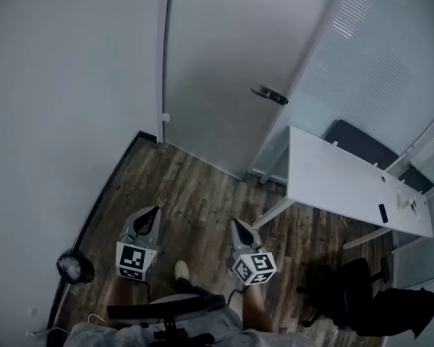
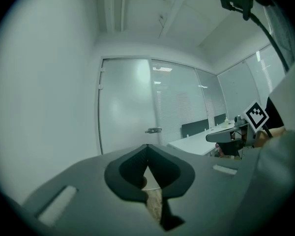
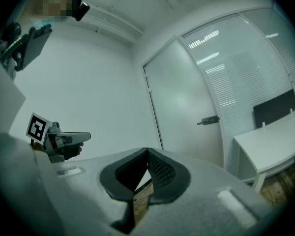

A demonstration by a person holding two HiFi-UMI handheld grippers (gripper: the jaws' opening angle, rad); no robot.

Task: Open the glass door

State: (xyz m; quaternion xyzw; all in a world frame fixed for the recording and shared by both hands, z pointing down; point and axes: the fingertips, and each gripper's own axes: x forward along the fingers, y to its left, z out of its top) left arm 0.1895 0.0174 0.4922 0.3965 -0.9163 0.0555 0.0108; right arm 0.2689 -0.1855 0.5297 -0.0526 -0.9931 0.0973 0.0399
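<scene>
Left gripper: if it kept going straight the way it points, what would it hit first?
Probably the glass door, low down, below its handle; from the left gripper the way over the floor looks free until then.

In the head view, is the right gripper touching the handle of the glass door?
No, the right gripper is above the wooden floor, clearly apart from the door handle.

Head view: set high, aimed steeply down over wood floor (image 1: 202, 194). Left gripper view, right gripper view: set low, aimed level, well back from far glass door (image 2: 125, 107). Shared across all three: door handle (image 1: 269, 95), table (image 1: 340, 179) at right.
</scene>
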